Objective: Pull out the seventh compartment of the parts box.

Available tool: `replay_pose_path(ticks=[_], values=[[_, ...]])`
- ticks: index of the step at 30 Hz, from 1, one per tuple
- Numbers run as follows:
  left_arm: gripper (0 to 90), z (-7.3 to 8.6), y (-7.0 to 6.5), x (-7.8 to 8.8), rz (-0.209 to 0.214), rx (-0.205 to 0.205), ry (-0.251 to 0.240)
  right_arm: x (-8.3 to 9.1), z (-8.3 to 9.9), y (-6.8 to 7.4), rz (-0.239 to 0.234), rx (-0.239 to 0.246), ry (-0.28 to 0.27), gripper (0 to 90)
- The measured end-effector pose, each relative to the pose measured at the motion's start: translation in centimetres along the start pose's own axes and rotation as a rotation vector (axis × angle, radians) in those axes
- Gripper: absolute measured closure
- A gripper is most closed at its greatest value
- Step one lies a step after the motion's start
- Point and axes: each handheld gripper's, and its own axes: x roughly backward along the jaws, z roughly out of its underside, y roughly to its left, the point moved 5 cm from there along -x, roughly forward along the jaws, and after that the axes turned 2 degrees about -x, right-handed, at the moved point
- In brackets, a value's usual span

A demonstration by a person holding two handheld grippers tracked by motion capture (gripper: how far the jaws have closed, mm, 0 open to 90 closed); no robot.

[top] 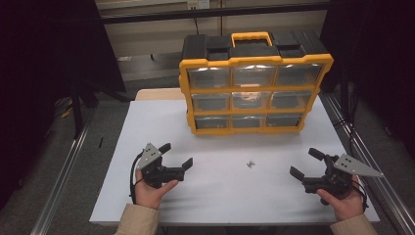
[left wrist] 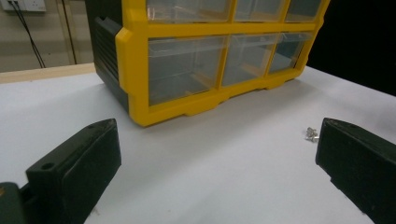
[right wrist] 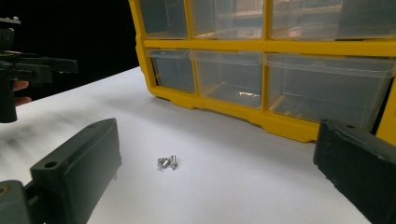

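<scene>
A flat white table [top: 220,196] with a smooth matte top carries everything, its pale wooden edge showing at the far left corner. At its far side stands a boxy drawer organizer [top: 254,90], black-bodied with a glossy yellow plastic frame and a yellow carry handle on top; its front is a grid of nine clear, shiny plastic drawers, three rows of three.

Nearer the person, the left gripper [top: 177,155] is held low over the table's left side in one hand, its blocky black jaws spread wide with nothing between them; a grey three-cornered plate sits on top. The right gripper [top: 307,163] mirrors it over the right side, jaws likewise wide apart and empty, pointing in toward the middle.

Between the two grippers, in front of the organizer and well apart from it, lies a tiny cluster of silvery metal screws [top: 251,164], glinting, short-shanked with rounded heads, resting on the bare tabletop.
</scene>
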Motion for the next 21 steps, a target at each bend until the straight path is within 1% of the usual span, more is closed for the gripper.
replay_pose_path(ticks=[1,2,4,5,6,7,8,9,10,12,15,16,18,21], values=[[0.0,0.0,0.0,0.0,0.010,-0.013,0.010,0.0,0.0,0.1,-0.002,-0.008,-0.002,0.4],[0.0,-0.1,-0.1,-0.6,-0.006,0.008,-0.003,0.0,0.0,0.1,0.000,-0.005,-0.001,0.4],[0.0,-0.2,-0.2,-0.8,-0.008,0.008,-0.004,0.0,0.0,0.1,0.001,-0.006,0.002,0.4],[0.0,-0.4,-0.4,-1.1,-0.012,0.023,-0.011,0.0,0.0,0.1,0.005,-0.006,0.002,0.4],[0.0,-0.5,-0.4,-1.3,-0.004,0.016,-0.012,-0.1,0.0,0.1,-0.002,-0.006,0.004,0.4],[0.0,-0.6,-0.5,-1.5,-0.006,0.015,-0.013,-0.1,0.0,0.1,-0.002,-0.006,0.004,0.4],[0.1,-0.7,-0.6,-1.7,-0.008,0.005,-0.015,-0.1,0.0,0.1,-0.005,-0.005,0.000,0.4],[0.1,-0.9,-0.7,-2.0,-0.006,0.018,-0.029,-0.1,0.0,0.1,-0.005,-0.004,-0.001,0.4],[0.1,-1.0,-0.8,-2.2,-0.002,0.020,-0.031,-0.1,0.0,0.1,0.000,-0.007,0.000,0.3],[0.1,-1.1,-0.9,-2.3,-0.005,0.015,-0.031,-0.1,0.1,0.1,-0.007,-0.010,0.005,0.3],[0.5,-1.4,-1.2,-2.7,-0.001,0.007,-0.035,-0.1,0.0,0.1,-0.001,-0.006,0.002,0.3],[0.5,-1.4,-1.2,-2.8,-0.011,0.004,-0.032,-0.1,0.0,0.1,0.000,-0.006,0.001,0.4],[0.5,-1.5,-1.3,-3.1,0.000,0.002,-0.031,-0.1,0.0,0.1,-0.004,-0.005,0.000,0.4],[0.7,-1.6,-1.4,-3.7,-0.015,0.011,-0.032,-0.1,0.0,0.1,0.000,-0.005,0.000,0.3]])
